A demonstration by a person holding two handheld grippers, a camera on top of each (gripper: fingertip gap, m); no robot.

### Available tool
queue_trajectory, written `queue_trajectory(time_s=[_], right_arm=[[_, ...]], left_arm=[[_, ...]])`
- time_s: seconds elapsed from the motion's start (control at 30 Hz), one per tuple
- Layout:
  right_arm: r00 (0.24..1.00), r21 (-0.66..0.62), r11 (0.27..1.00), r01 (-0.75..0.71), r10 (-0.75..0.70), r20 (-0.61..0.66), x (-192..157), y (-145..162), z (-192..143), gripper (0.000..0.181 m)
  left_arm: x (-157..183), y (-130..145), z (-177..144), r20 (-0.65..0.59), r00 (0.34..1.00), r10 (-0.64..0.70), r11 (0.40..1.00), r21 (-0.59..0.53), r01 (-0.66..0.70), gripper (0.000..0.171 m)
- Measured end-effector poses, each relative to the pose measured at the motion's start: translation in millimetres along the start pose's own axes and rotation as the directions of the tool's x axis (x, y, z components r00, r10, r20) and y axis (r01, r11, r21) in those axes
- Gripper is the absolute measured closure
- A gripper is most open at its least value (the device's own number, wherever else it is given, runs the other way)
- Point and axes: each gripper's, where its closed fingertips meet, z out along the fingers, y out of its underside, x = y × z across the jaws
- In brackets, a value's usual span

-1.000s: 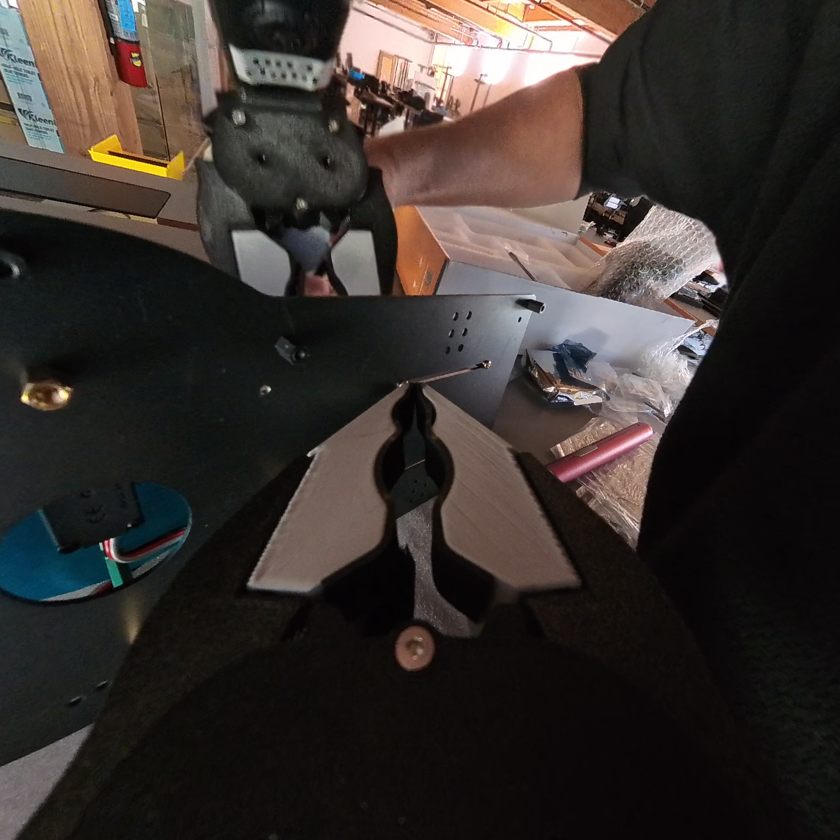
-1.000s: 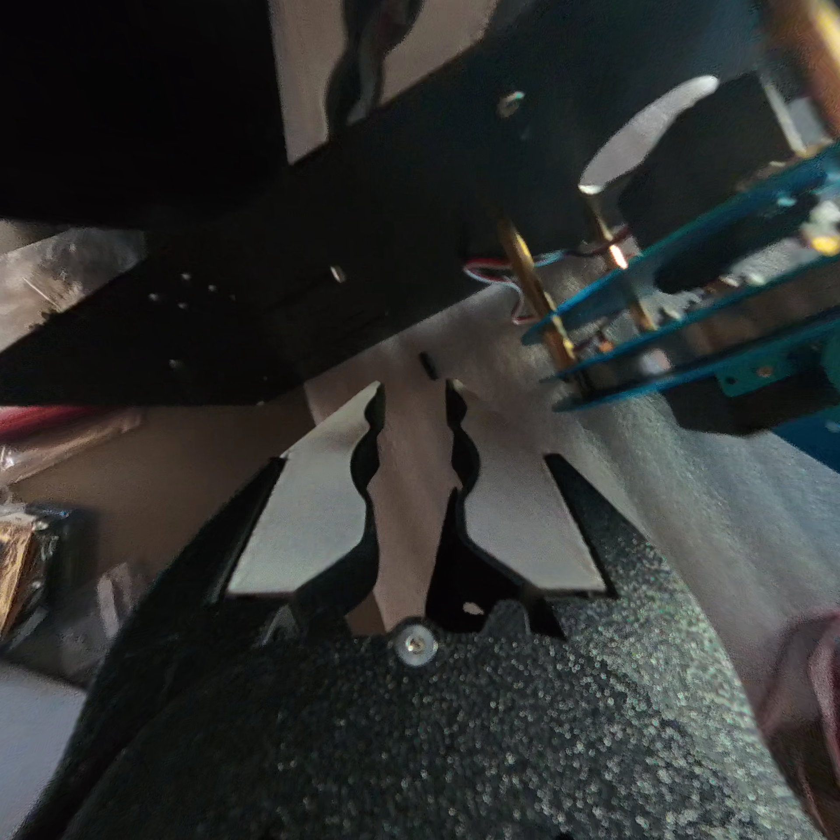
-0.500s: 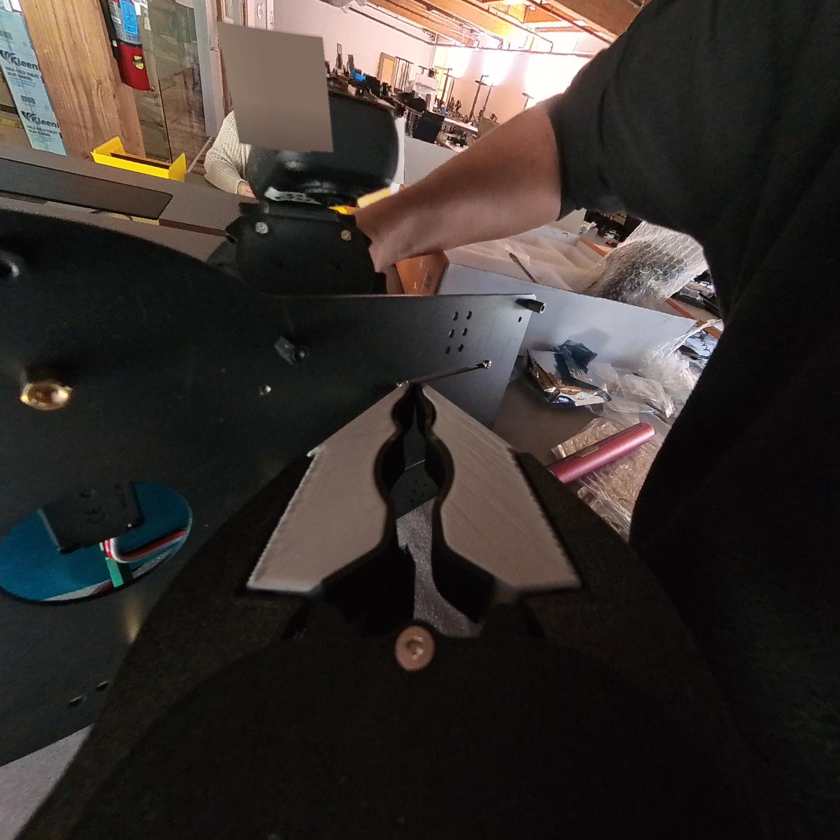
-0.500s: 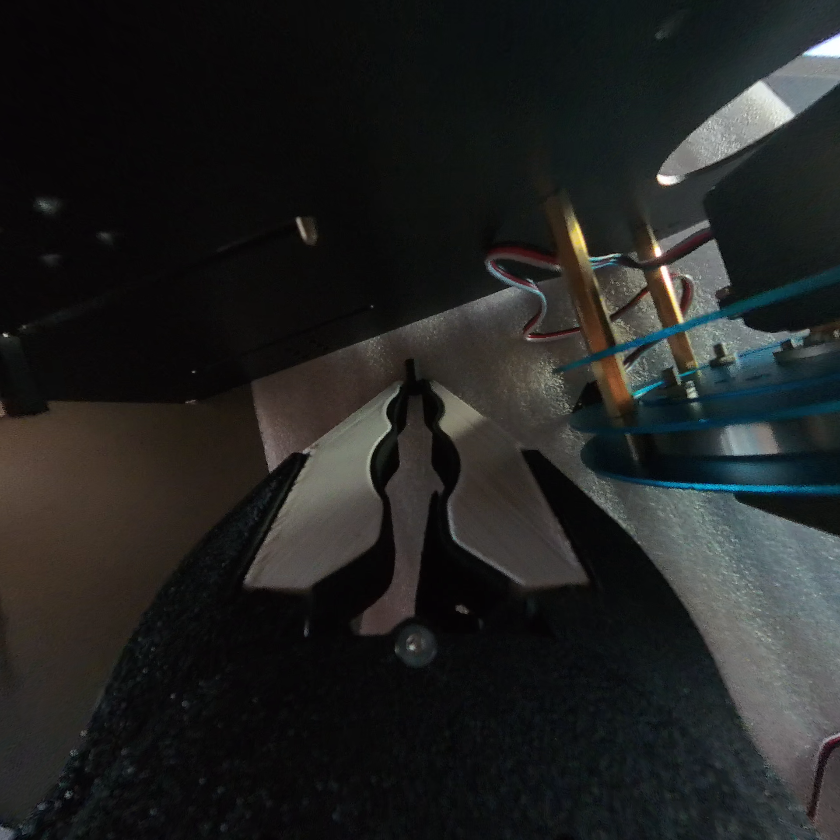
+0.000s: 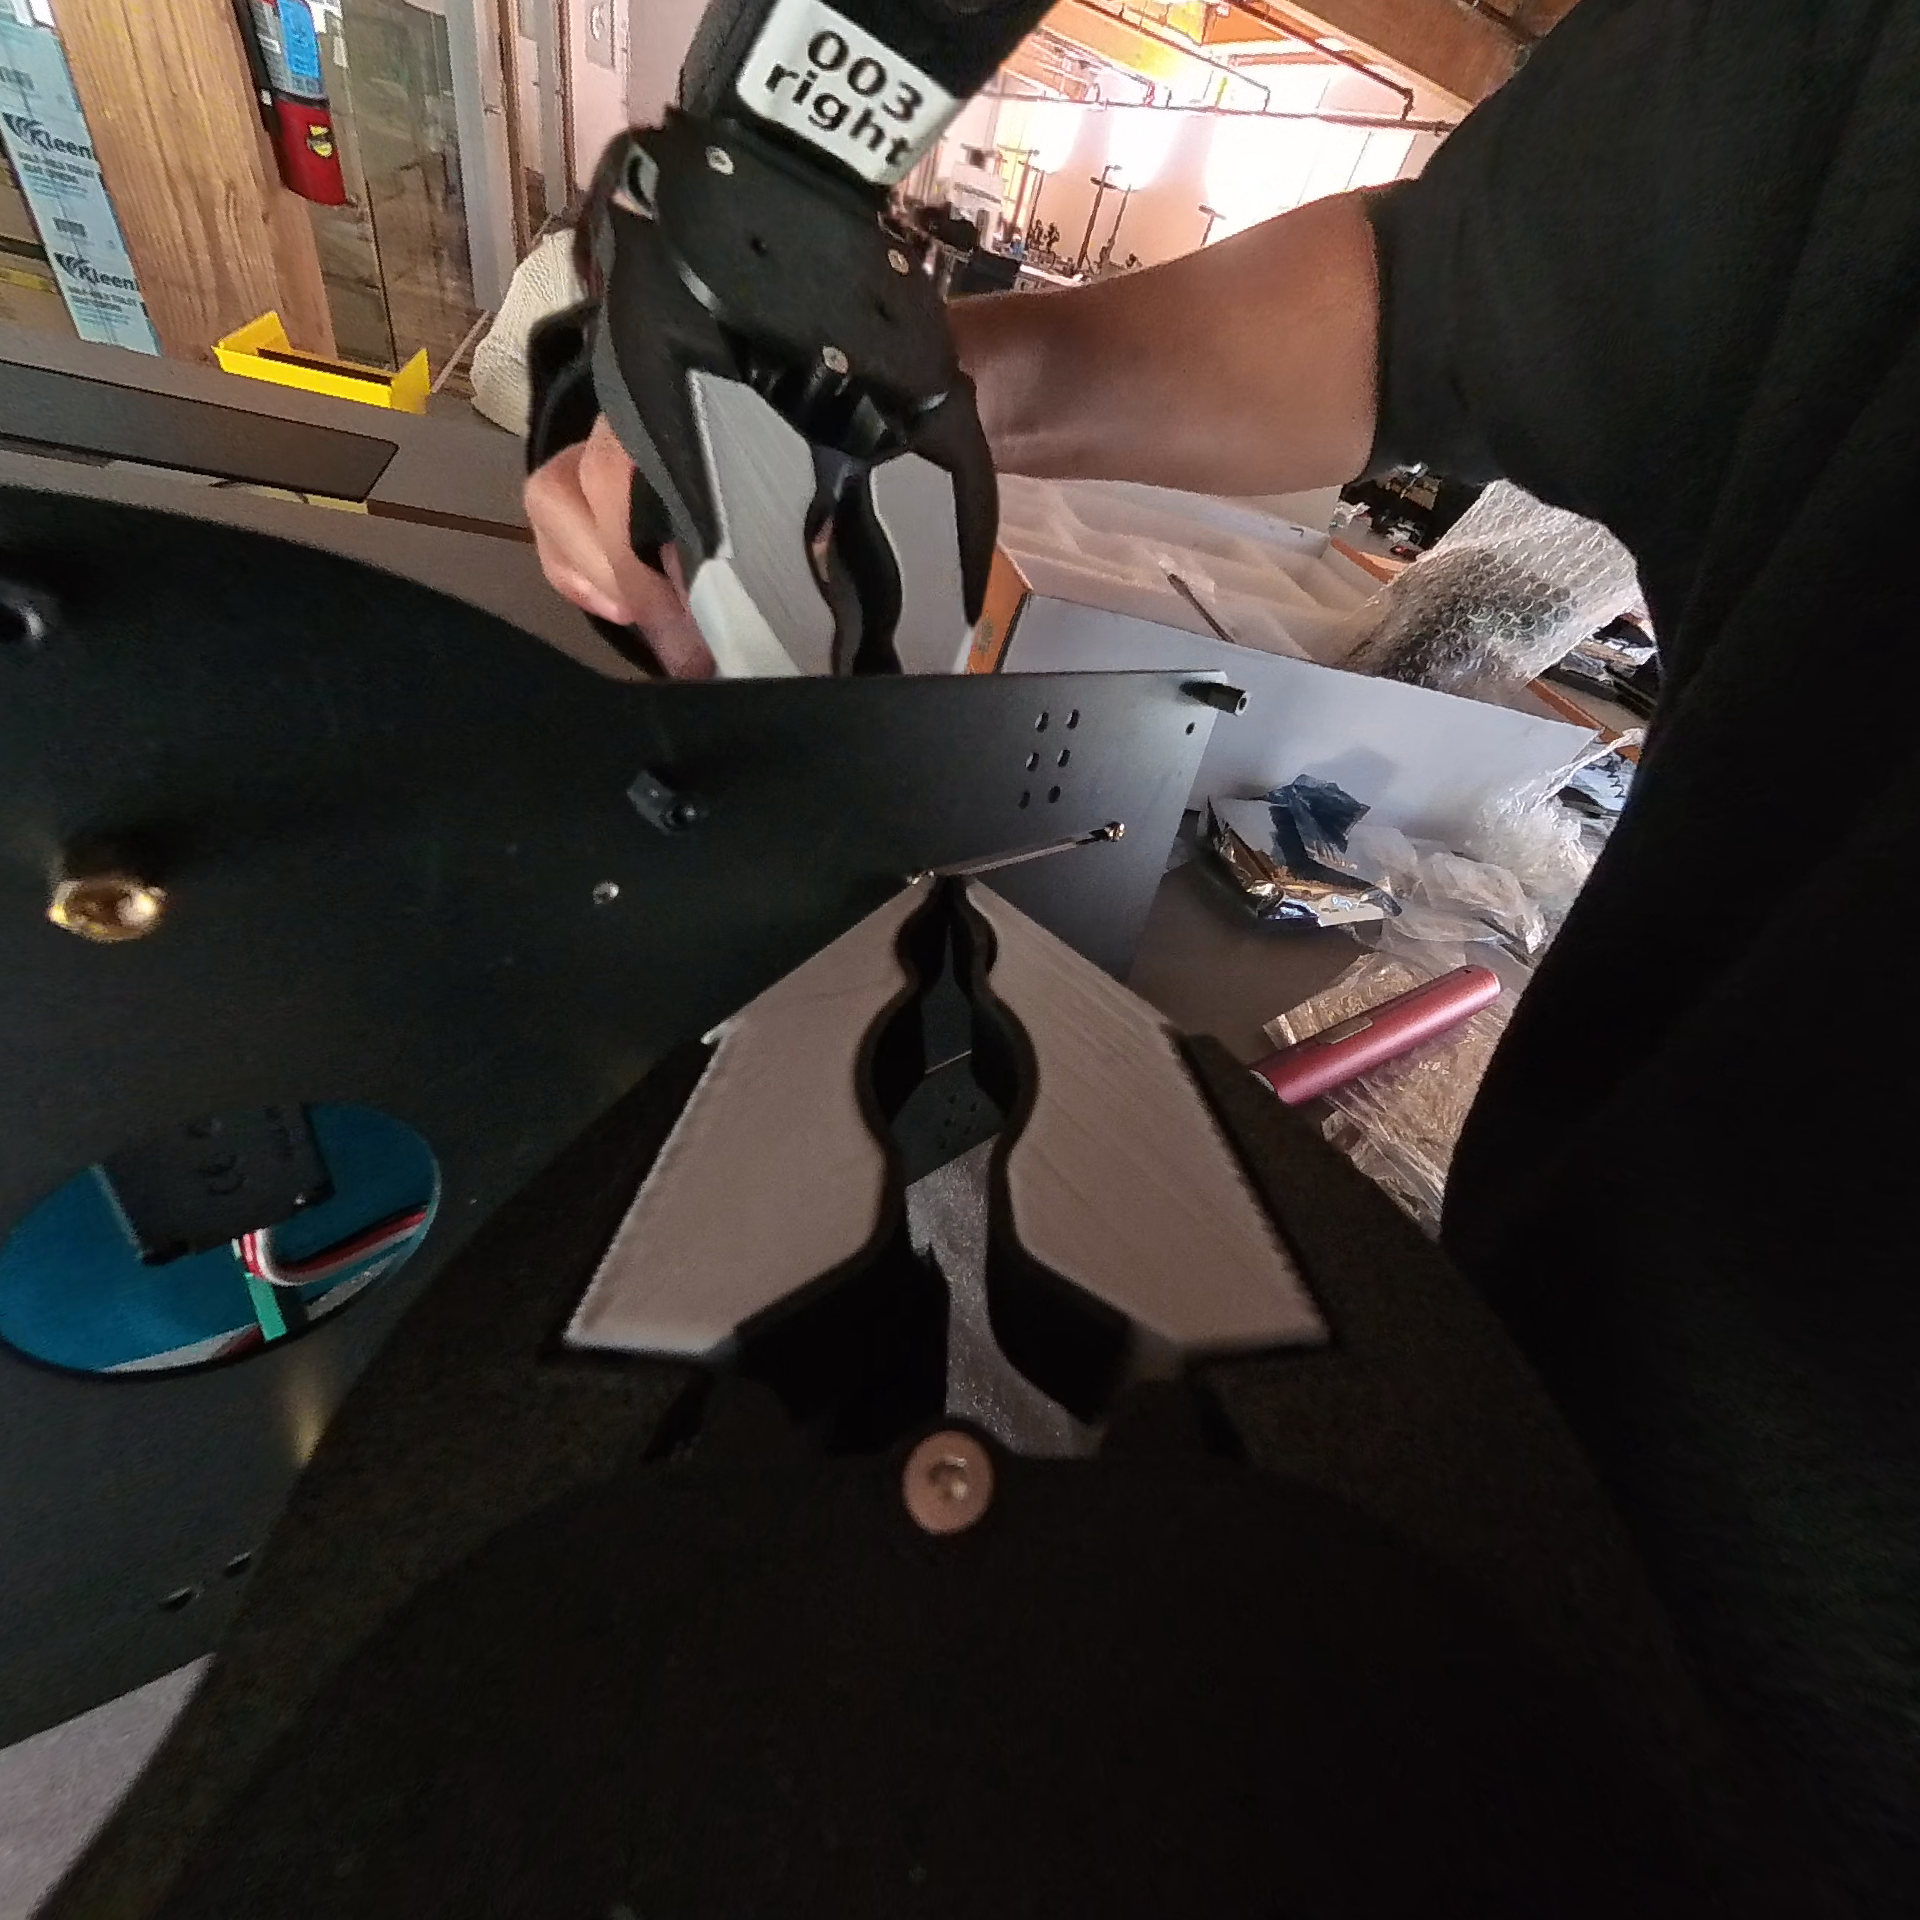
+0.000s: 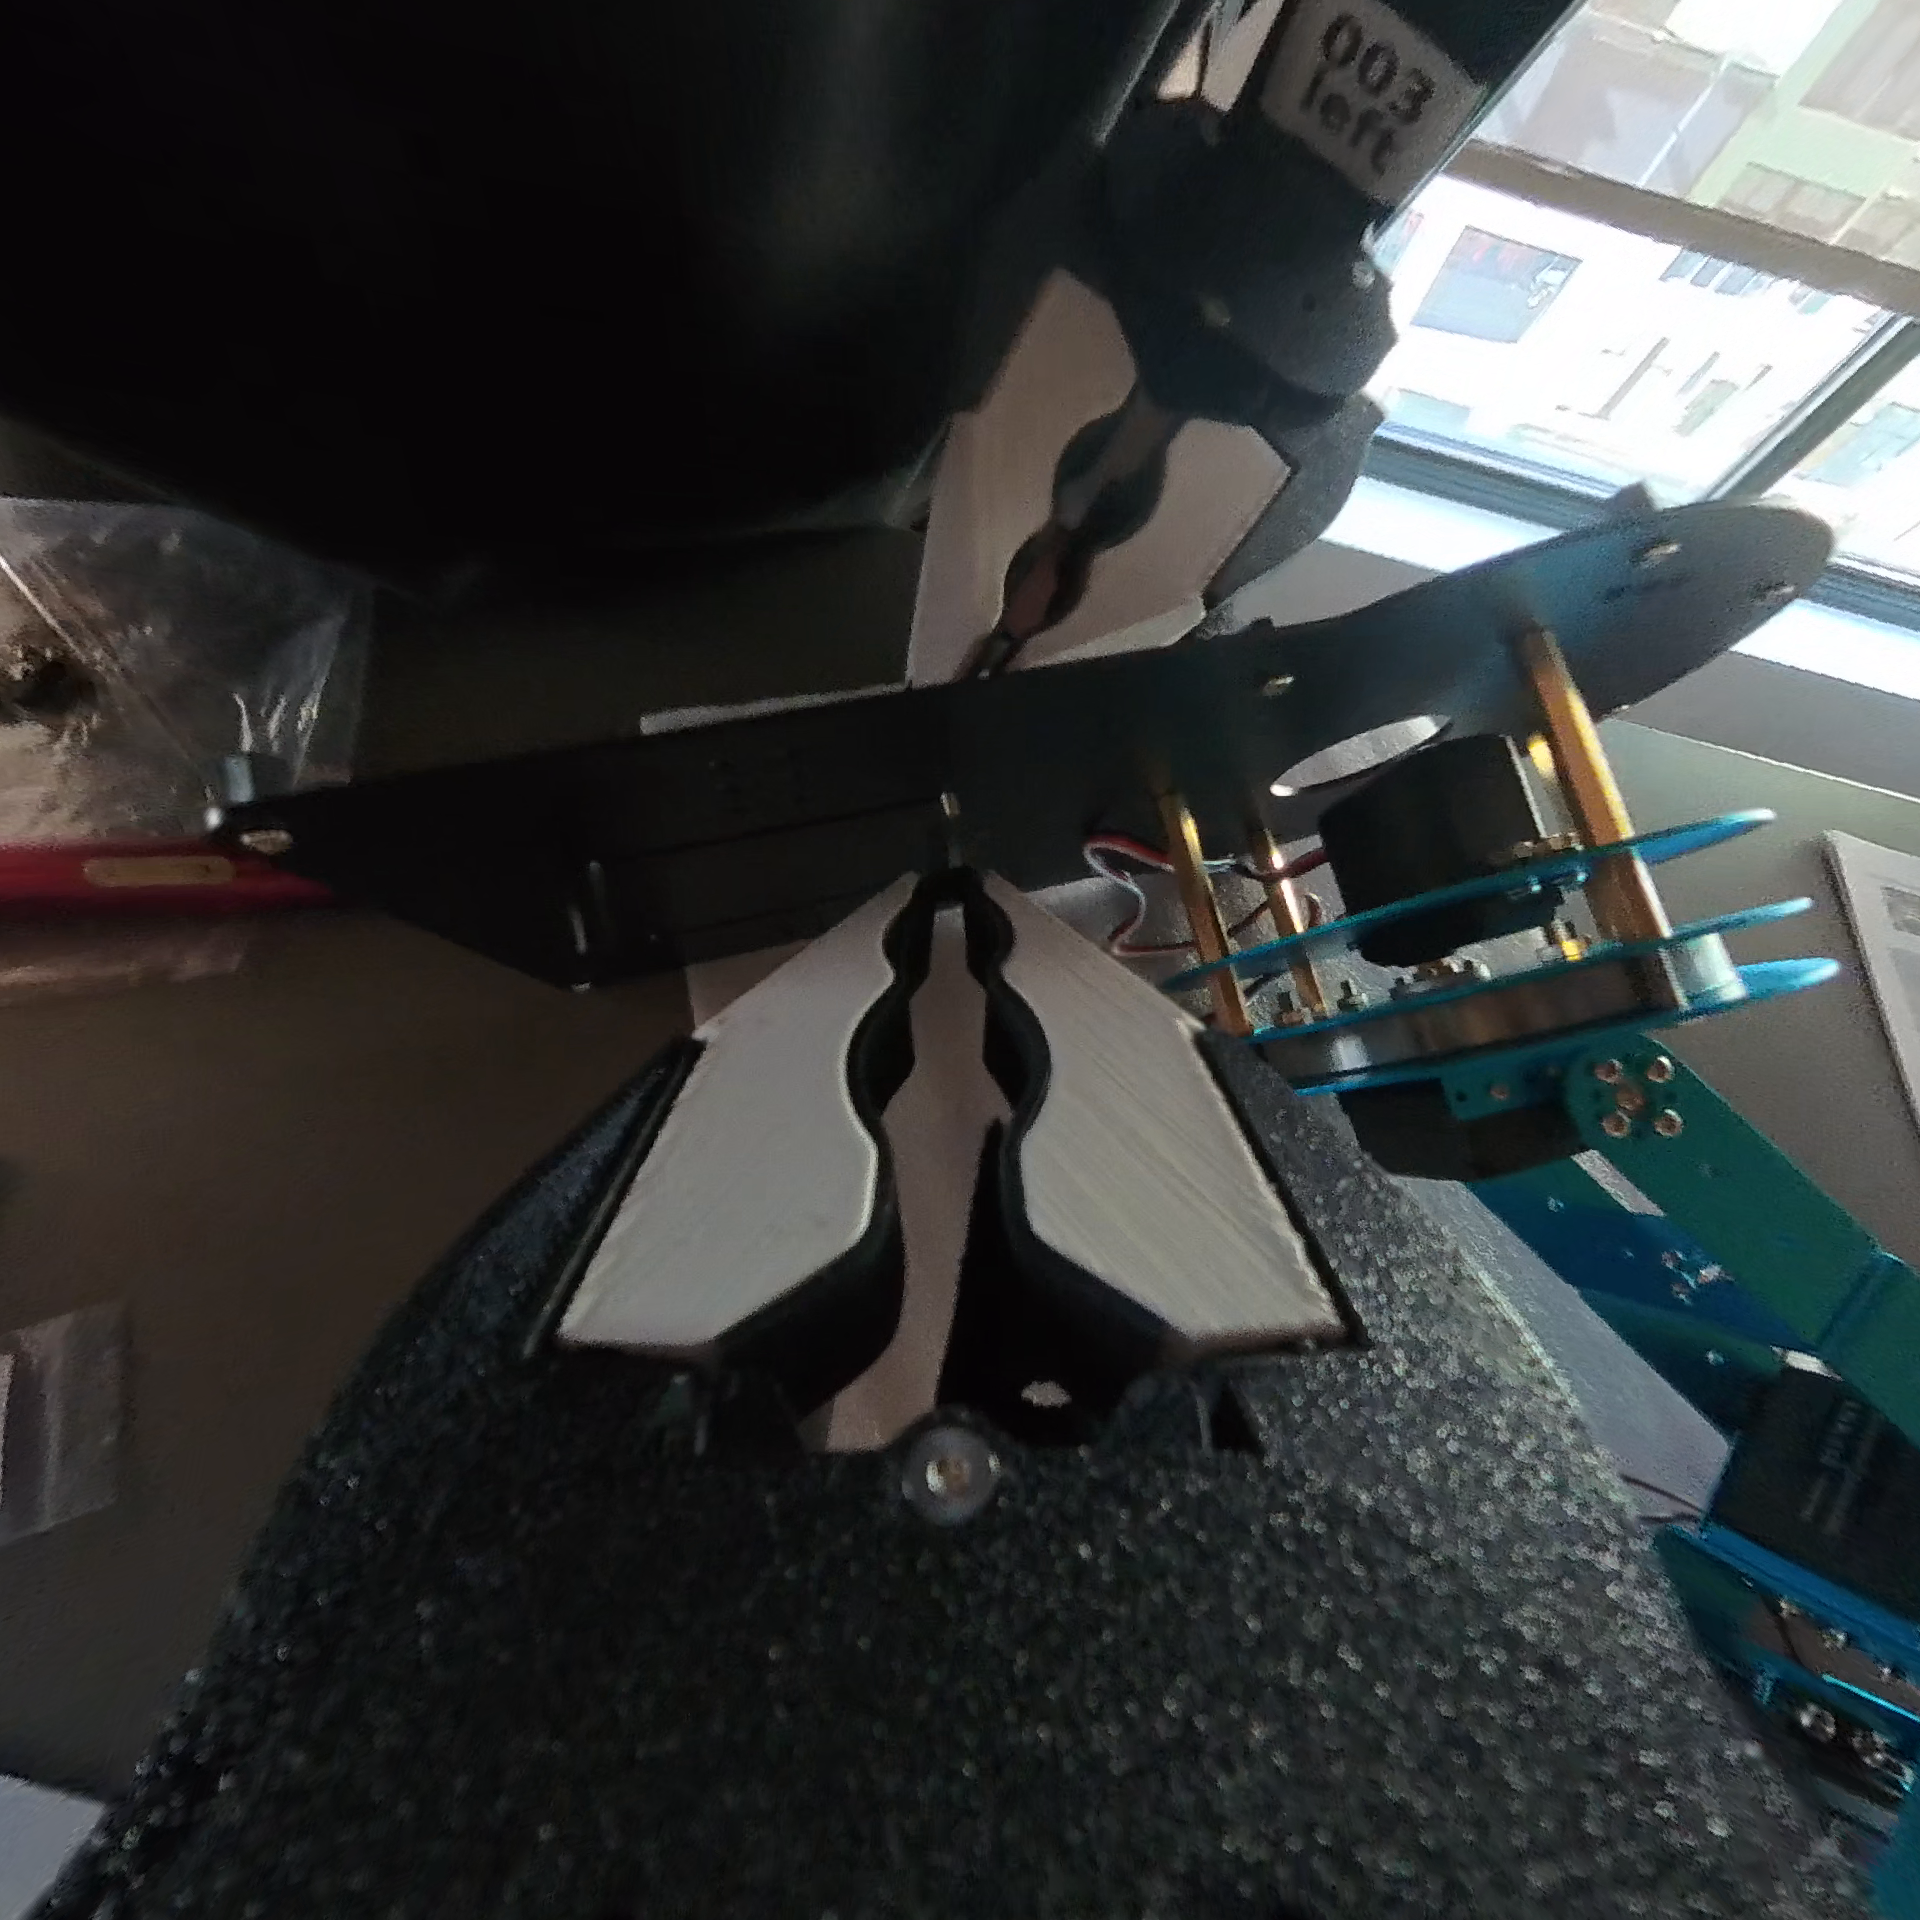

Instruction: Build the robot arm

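A grey-brown tabletop (image 5: 1226,966) is carrying clutter on the person's side: a maroon tube (image 5: 1382,1034), crumpled foil and plastic bags (image 5: 1351,883), a wad of bubble wrap (image 5: 1496,592) and a pale open box (image 5: 1299,717). Behind it the room is opening into a long workshop with wooden panelling, a red fire extinguisher (image 5: 312,135) and a yellow bin (image 5: 322,369).

Only the left wrist view is showing that workshop and the person's bare forearm (image 5: 1174,374) reaching across. Only the right wrist view is showing bright windows (image 6: 1621,270), a printed sheet (image 6: 1870,956) at the far right, and what is hanging under the black plate (image 5: 416,831): brass standoffs (image 6: 1195,914), stacked blue discs (image 6: 1475,956), a black motor (image 6: 1403,852) and teal brackets (image 6: 1714,1226).

The plate is flat, matt and black, round at one end and running into a straight drilled tongue, and it is being held above the tabletop, tilted. The left gripper (image 5: 945,894) is biting its near edge with fingers (image 5: 1122,1122) closed on it. The right gripper (image 6: 951,883) is meeting the opposite edge from below, its fingers (image 6: 769,1143) drawn together; whether they are actually clamping the plate or a small stud under it, I cannot tell.
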Motion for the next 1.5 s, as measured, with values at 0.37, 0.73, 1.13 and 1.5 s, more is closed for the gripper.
queue_trajectory(time_s=[0.37,0.73,1.13,1.5], right_arm=[[1.0,0.013,1.0,0.019,-0.018,-0.022,2,-4,-3,0.176],[0.963,-0.052,0.973,-0.226,0.231,0.14,0,-3,-2,0.176],[0.783,-0.149,0.876,-0.458,0.477,0.399,-6,3,3,0.177],[0.963,-0.58,0.792,-0.191,0.266,0.046,-3,113,-15,0.176]], left_arm=[[0,0,1,0.001,1.0,0.005,1.0,-0.003,-0.005,0.171],[0,0,1,0.0,1.0,0.003,1.0,-0.002,-0.003,0.171],[-1,0,1,0.001,1.0,0.013,1.0,-0.013,-0.013,0.171],[-1,0,1,-0.009,1.0,0.006,1.0,-0.007,-0.006,0.171]])
